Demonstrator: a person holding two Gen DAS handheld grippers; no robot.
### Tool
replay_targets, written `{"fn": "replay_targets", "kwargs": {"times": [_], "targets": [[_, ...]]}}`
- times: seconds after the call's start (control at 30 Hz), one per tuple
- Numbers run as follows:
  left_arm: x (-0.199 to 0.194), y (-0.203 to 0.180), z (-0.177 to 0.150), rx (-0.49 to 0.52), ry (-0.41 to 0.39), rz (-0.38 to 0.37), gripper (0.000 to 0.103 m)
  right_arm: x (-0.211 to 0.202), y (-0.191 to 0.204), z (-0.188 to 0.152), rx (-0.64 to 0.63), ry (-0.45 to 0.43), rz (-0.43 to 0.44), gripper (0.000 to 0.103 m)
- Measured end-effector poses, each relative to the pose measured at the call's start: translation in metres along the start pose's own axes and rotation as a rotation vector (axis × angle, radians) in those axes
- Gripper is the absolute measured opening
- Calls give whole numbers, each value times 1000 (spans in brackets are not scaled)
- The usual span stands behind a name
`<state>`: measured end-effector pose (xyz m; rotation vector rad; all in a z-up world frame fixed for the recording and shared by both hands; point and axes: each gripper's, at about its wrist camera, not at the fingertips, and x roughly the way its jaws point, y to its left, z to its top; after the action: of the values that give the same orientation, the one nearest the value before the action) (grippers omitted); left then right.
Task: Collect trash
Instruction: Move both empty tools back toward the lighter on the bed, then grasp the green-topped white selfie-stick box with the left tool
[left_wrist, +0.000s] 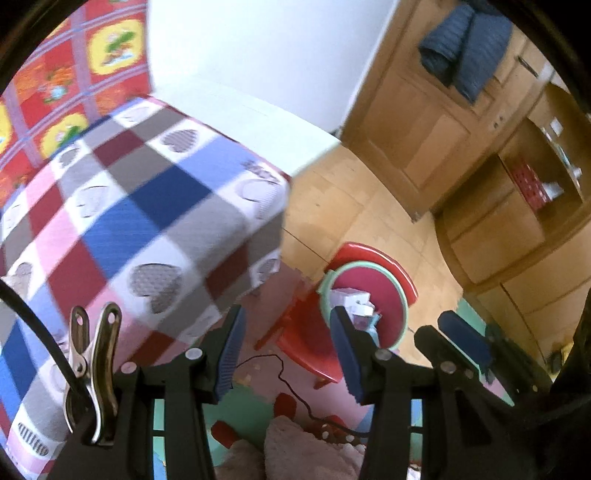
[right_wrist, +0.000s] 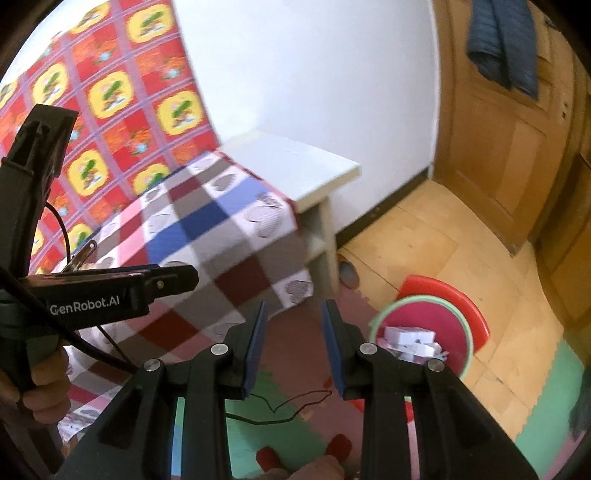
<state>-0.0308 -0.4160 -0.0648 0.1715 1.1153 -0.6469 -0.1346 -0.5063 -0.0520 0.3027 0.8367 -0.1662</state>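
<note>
A pink basin with a green rim (left_wrist: 397, 295) (right_wrist: 467, 332) stands on a red stool (left_wrist: 369, 251) (right_wrist: 443, 286) on the floor. It holds crumpled white and pale paper trash (left_wrist: 352, 299) (right_wrist: 408, 338). My left gripper (left_wrist: 287, 314) hangs open and empty above the floor mats, left of the basin. My right gripper (right_wrist: 293, 312) is also open with nothing between its blue pads; the basin lies to its lower right. In the right wrist view, a hand (right_wrist: 48, 384) holds the left gripper (right_wrist: 173, 278) over the bed's edge.
A bed with a checked heart-print cover (left_wrist: 147, 206) (right_wrist: 221, 229) fills the left. A white bench (right_wrist: 295, 162) stands behind it. A wooden door (right_wrist: 498, 140) with a hanging blue garment (left_wrist: 458, 44) and cabinets (left_wrist: 517, 229) stand on the right. A thin black cable (right_wrist: 291, 404) crosses coloured foam mats.
</note>
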Motion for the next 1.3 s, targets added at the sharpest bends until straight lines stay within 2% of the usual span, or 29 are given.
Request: {"fn": "replay_targets", "kwargs": {"times": [0.27, 0.73, 1.0, 1.3], "targets": [[-47, 64, -9, -102, -63, 76, 50, 5, 66, 10, -100, 2, 93, 32], [-121, 185, -45, -311, -140, 218, 50, 21, 187, 12, -251, 28, 265, 32], [-163, 256, -71, -478, -182, 309, 50, 32, 255, 18, -363, 61, 365, 32], [-190, 325, -100, -664, -192, 413, 50, 58, 313, 27, -455, 99, 474, 32]]}}
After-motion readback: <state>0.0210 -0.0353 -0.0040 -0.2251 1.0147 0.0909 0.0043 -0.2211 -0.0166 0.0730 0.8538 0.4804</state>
